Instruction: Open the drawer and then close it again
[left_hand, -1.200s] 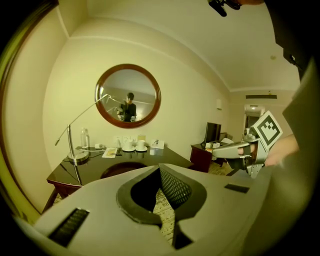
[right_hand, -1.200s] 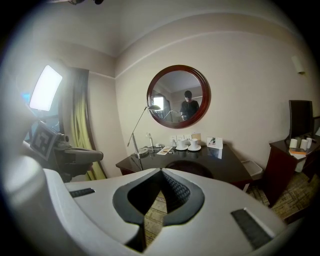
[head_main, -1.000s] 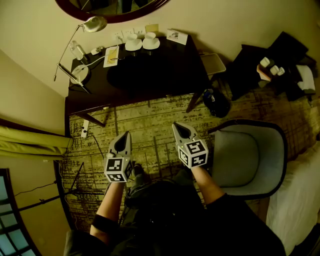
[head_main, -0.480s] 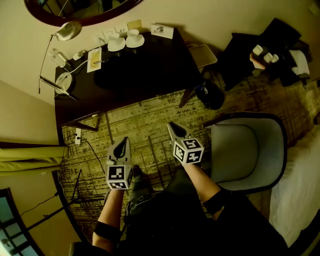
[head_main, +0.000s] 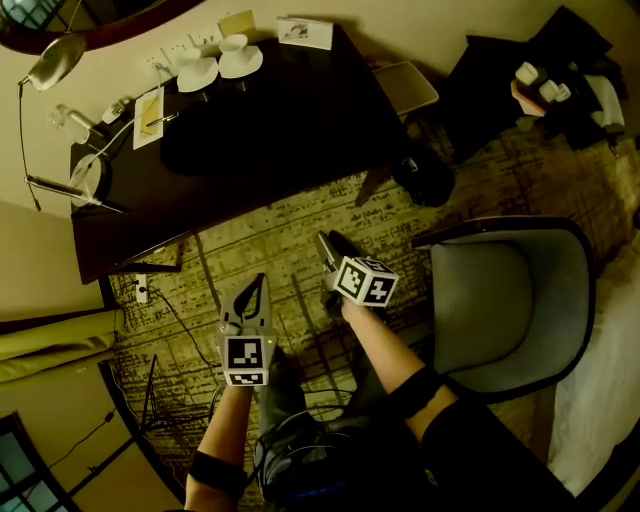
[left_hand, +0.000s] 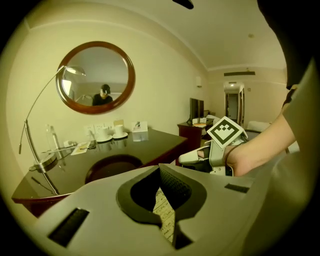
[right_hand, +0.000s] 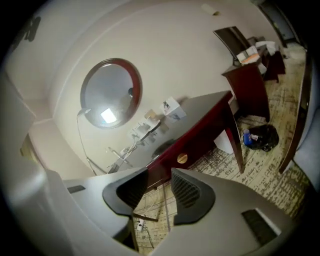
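Note:
The dark wooden desk (head_main: 270, 120) stands against the wall. Its drawer front, with a round brass knob (right_hand: 182, 158), sits flush under the top. My right gripper (right_hand: 159, 172) points at that knob from a distance. Its jaws have just been opening and nothing is between them. In the head view the right gripper (head_main: 322, 240) hangs over the carpet short of the desk edge. My left gripper (head_main: 258, 280) is beside it, further from the desk. Its tips (left_hand: 160, 167) meet and hold nothing. The right gripper (left_hand: 192, 159) also shows in the left gripper view.
A grey armchair (head_main: 500, 300) stands close on the right. A black bag (head_main: 425, 180) lies by the desk leg. A cable and power strip (head_main: 140, 290) lie on the carpet at left. A lamp (head_main: 55, 55) and cups (head_main: 220, 60) stand on the desk.
Both grippers have sunk and come nearer the desk. The right gripper has rolled, so its marker cube shows another face, and its jaws now stand apart. The head view has shifted toward the desk.

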